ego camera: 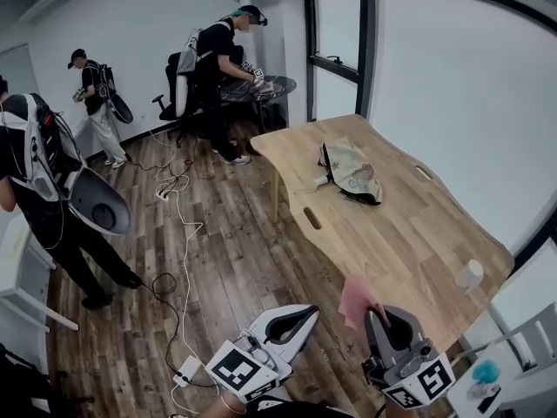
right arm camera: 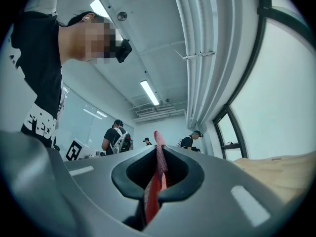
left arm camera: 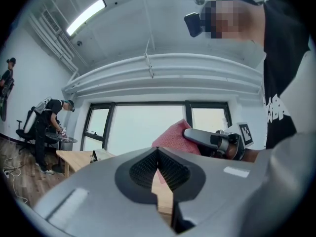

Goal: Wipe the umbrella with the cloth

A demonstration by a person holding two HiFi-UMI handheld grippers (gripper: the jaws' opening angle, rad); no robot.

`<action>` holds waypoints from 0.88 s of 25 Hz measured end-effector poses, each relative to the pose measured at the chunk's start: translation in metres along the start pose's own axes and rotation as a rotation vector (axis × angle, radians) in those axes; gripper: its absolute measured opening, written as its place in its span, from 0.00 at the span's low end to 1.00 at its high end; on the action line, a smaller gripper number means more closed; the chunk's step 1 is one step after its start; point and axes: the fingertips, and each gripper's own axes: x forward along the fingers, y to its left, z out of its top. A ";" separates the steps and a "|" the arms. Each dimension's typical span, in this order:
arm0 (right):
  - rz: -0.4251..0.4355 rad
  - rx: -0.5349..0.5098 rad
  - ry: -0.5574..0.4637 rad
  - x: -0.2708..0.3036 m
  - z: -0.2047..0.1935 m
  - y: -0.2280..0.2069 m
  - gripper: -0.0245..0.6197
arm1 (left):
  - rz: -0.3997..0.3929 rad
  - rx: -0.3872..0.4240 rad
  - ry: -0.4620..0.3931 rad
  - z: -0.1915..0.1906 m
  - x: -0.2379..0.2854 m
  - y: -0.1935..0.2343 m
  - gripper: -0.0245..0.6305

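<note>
A folded umbrella (ego camera: 352, 172) with a pale patterned canopy lies on the wooden table (ego camera: 409, 233) toward its far end; it also shows small in the left gripper view as the umbrella (left arm camera: 100, 155). My right gripper (ego camera: 376, 310) is shut on a pink cloth (ego camera: 357, 299), which sticks up between its jaws as the cloth (right arm camera: 159, 162). My left gripper (ego camera: 306, 313) hangs over the floor to the left of the table's near end, shut with nothing in it. From the left gripper (left arm camera: 158, 169) view the pink cloth (left arm camera: 173, 138) and right gripper (left arm camera: 212, 141) appear ahead.
A white cup (ego camera: 469, 274) stands near the table's right edge. Cables and a power strip (ego camera: 187, 371) trail over the wood floor. Several people with backpacks stand at left and rear, one bent over a round dark table (ego camera: 259, 88). A large window fills the right wall.
</note>
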 end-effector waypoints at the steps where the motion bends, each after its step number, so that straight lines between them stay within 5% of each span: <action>1: -0.011 -0.005 -0.002 0.007 -0.001 -0.001 0.07 | -0.006 0.004 0.000 0.001 0.000 0.008 0.02; 22: -0.206 -0.086 0.019 0.163 -0.045 0.017 0.07 | -0.099 0.024 0.034 0.019 -0.033 0.196 0.02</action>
